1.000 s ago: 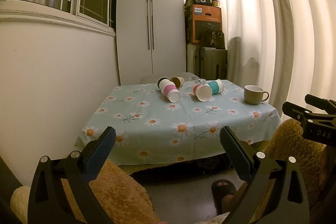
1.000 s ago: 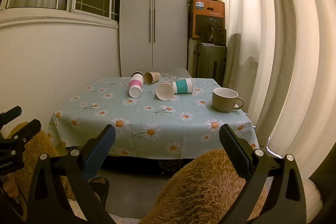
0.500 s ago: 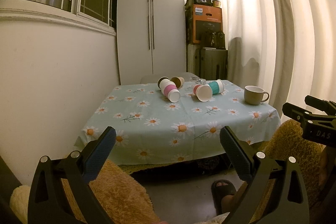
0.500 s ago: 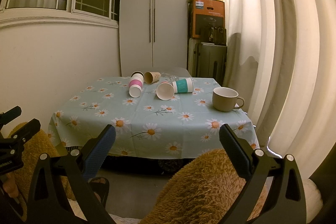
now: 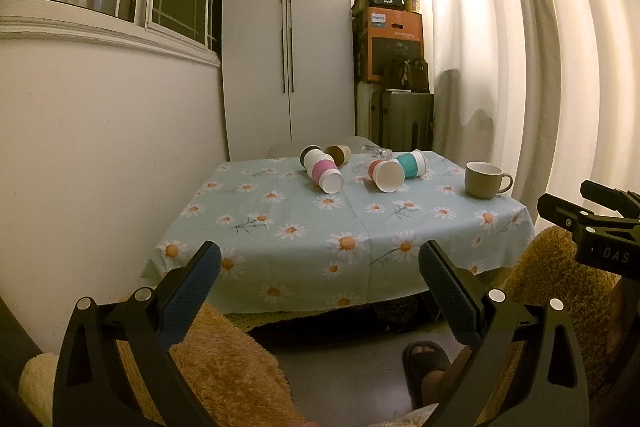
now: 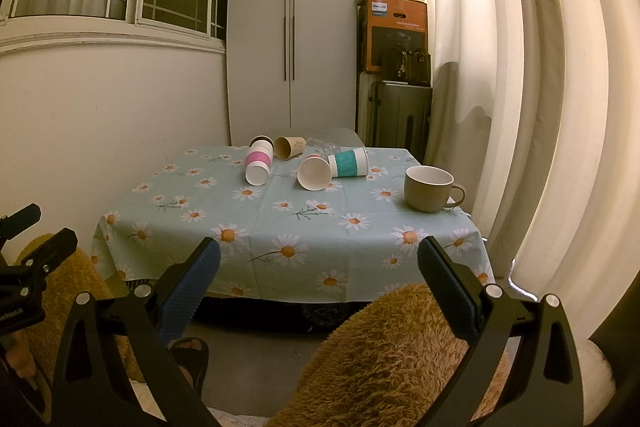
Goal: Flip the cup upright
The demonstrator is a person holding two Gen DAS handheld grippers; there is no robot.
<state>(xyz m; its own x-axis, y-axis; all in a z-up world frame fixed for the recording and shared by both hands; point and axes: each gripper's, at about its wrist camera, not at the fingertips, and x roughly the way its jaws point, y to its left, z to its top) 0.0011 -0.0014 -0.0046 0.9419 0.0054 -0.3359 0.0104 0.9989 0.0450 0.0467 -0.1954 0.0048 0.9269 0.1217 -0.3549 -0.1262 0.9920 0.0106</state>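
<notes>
From my left wrist camera, my left gripper point(image 5: 320, 269) has its fingers spread wide and holds nothing. It hangs low, well short of the table point(image 5: 280, 227). Far back on the cloth, the pink cup point(image 5: 323, 170) lies on its side. The red cup point(image 5: 386, 174) and the teal cup point(image 5: 412, 164) lie on their sides too. The mug point(image 5: 484, 180) stands up already.

From my right wrist camera, my right gripper point(image 6: 319, 267) is spread wide too, with nothing in it. The brown cup point(image 6: 289, 147) also lies down at the back. I think no lying cup is done yet. I must reach in, grab 1, and stand it up.
</notes>
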